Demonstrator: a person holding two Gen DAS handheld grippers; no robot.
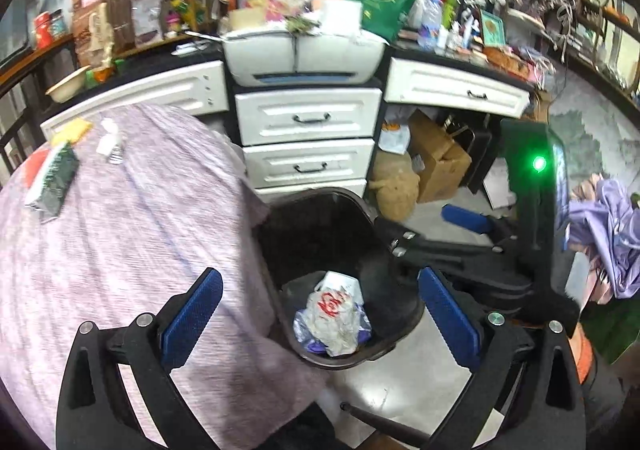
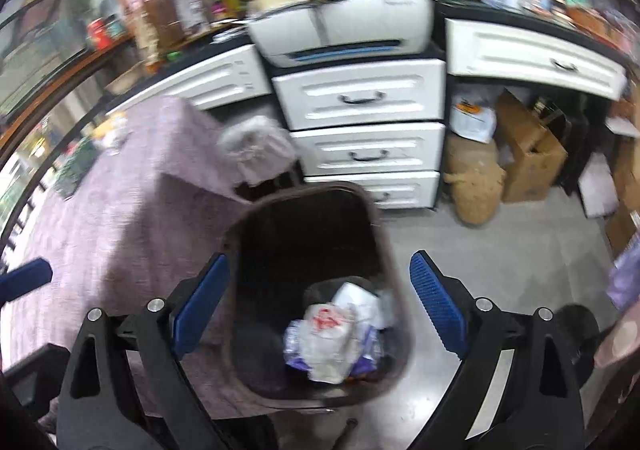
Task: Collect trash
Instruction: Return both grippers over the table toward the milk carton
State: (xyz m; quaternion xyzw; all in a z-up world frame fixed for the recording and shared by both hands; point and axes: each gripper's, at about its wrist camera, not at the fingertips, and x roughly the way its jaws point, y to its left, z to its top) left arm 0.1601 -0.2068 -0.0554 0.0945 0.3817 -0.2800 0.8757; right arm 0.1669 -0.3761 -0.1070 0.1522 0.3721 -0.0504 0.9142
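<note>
The right gripper (image 2: pixel 318 304) hangs over a dark trash bin (image 2: pixel 308 218) on the grey floor (image 2: pixel 520 250), its blue fingers (image 2: pixel 438 300) spread wide with nothing between them. Crumpled plastic wrappers (image 2: pixel 332 342) lie at the bin's bottom. Left of the bin is a surface under a purple cloth (image 2: pixel 120 210), and behind stand white drawers (image 2: pixel 360 94).

A bench (image 1: pixel 120 250) draped in a pale purple cloth (image 1: pixel 140 190) carries a green and white packet (image 1: pixel 52 180), a yellow piece (image 1: pixel 74 130) and small white bits (image 1: pixel 110 142) at its far end. Beside it, a dark bin (image 1: pixel 340 250) of crumpled wrappers (image 1: pixel 334 316) stands on the grey floor (image 1: pixel 400 386).
</note>
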